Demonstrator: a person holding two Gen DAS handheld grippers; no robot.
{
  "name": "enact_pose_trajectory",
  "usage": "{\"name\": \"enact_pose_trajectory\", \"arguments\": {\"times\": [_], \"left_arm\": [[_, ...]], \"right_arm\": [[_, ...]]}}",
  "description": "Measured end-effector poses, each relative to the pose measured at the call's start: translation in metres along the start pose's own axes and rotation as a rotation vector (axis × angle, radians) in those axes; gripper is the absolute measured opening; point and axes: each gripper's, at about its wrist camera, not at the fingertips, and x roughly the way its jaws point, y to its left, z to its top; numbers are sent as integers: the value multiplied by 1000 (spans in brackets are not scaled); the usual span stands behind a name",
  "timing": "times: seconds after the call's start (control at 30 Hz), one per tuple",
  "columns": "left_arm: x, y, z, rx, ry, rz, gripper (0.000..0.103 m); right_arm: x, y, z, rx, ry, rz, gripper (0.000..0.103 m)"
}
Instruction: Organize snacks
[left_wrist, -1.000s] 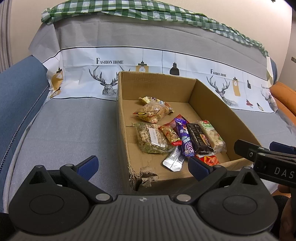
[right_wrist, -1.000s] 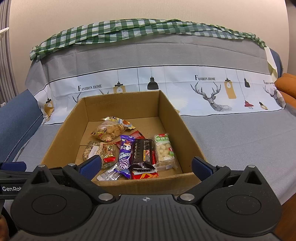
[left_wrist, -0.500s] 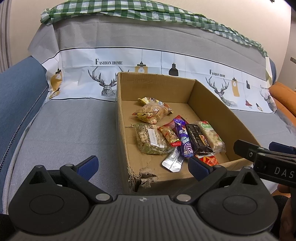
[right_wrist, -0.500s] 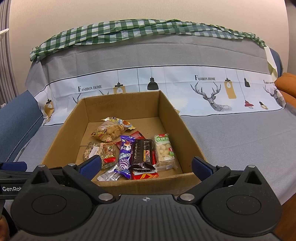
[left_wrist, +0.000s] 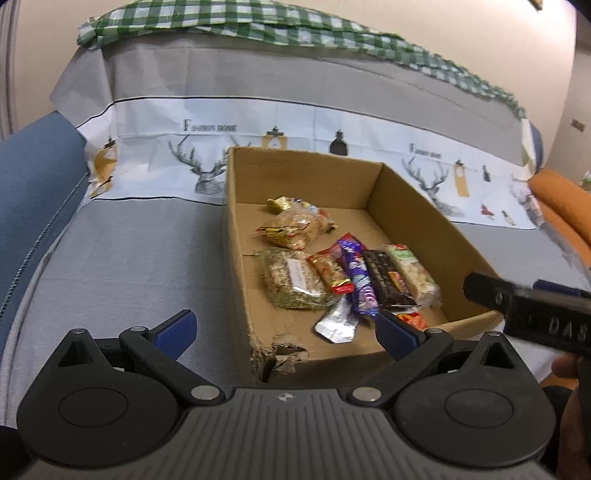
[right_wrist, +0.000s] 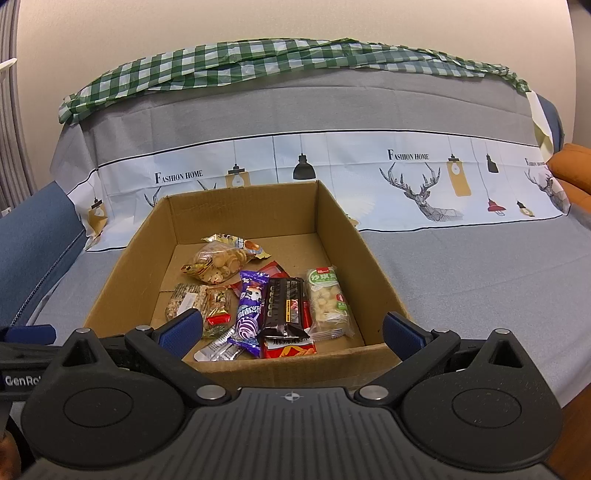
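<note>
Both grippers, left gripper (left_wrist: 284, 328) and right gripper (right_wrist: 293, 328), hover spread and empty at the cardboard box's (right_wrist: 236, 206) near edge, snacks (right_wrist: 273, 306) heaped inside its near half, likely lining up a pick.

A sofa (right_wrist: 461, 295) carries everything. A gray cover (right_wrist: 480, 266) lies over its seat and back. The cover has a white band with deer, lamps and words on it. A brown box (right_wrist: 369, 280) sits right on the cover, in the middle of the seat. Behind the box, a green checked cloth (right_wrist: 258, 62) lies along the top of the sofa back. Left of the box, a blue part (left_wrist: 33, 192) of the sofa shows past the cover's edge.
</note>
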Motion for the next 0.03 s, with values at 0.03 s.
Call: {"name": "enact_pose_trajectory", "arguments": {"times": [0.03], "left_arm": [[-2, -2, 0, 19, -13, 4, 103]], "right_arm": [[-2, 1, 2, 3, -7, -2, 102]]}}
